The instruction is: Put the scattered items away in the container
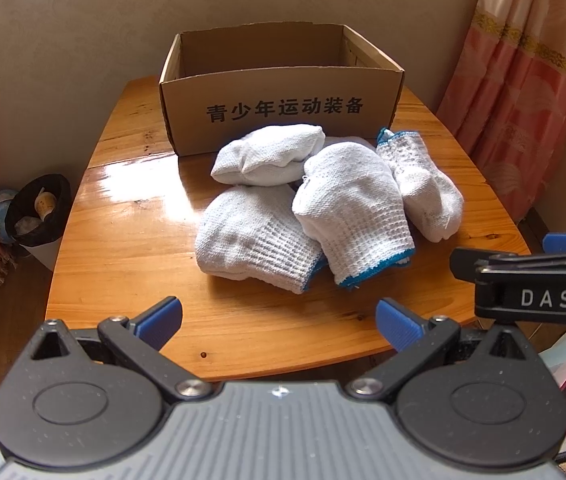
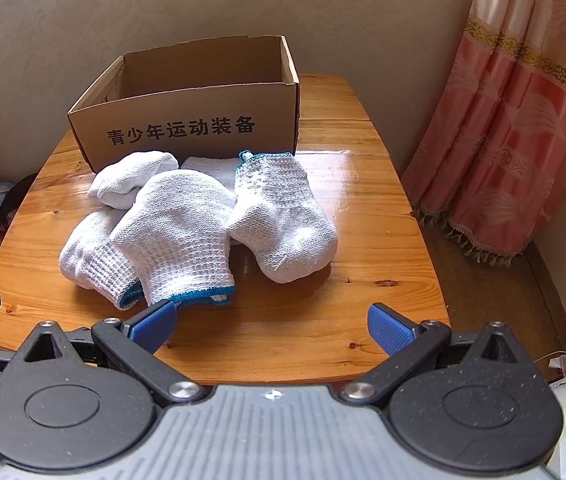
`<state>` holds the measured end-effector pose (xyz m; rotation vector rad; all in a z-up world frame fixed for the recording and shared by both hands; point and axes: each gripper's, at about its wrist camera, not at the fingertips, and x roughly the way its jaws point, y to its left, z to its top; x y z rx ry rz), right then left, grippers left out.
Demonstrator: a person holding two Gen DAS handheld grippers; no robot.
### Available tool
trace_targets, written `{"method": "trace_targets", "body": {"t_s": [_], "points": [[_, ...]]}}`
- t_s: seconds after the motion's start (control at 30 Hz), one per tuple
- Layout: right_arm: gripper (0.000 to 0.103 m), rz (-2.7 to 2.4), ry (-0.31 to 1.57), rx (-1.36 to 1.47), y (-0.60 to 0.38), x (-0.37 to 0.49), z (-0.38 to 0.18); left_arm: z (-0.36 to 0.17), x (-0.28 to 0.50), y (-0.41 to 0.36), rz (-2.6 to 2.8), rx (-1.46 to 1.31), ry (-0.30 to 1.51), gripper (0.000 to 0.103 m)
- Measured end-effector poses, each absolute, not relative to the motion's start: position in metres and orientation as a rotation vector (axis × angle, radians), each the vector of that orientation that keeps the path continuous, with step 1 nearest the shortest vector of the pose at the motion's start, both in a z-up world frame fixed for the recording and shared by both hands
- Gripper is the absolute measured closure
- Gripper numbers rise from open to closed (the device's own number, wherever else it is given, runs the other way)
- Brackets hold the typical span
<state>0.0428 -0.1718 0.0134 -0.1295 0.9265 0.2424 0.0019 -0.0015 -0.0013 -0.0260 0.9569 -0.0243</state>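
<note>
A glossy wooden table (image 1: 131,240) with rounded edges is seen, its top made of planks. An open cardboard box (image 1: 283,120) printed with black characters is set toward its far side. Just in front of the box, four white knitted gloves (image 1: 355,208) with blue cuffs are piled together, overlapping one another.

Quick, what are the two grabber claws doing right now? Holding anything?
Left gripper: open, holding nothing.
Right gripper: open, holding nothing; the socks lie on the table.
</note>
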Motion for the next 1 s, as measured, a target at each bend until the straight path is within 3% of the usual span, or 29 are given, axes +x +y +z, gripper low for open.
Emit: {"method": "trace_targets", "body": {"t_s": [1.0], "points": [[0.0, 0.255, 0.945, -0.117, -0.171, 0.062, 0.008, -0.004, 0.019, -0.003, -0.016, -0.001, 0.958, 0.001]]}}
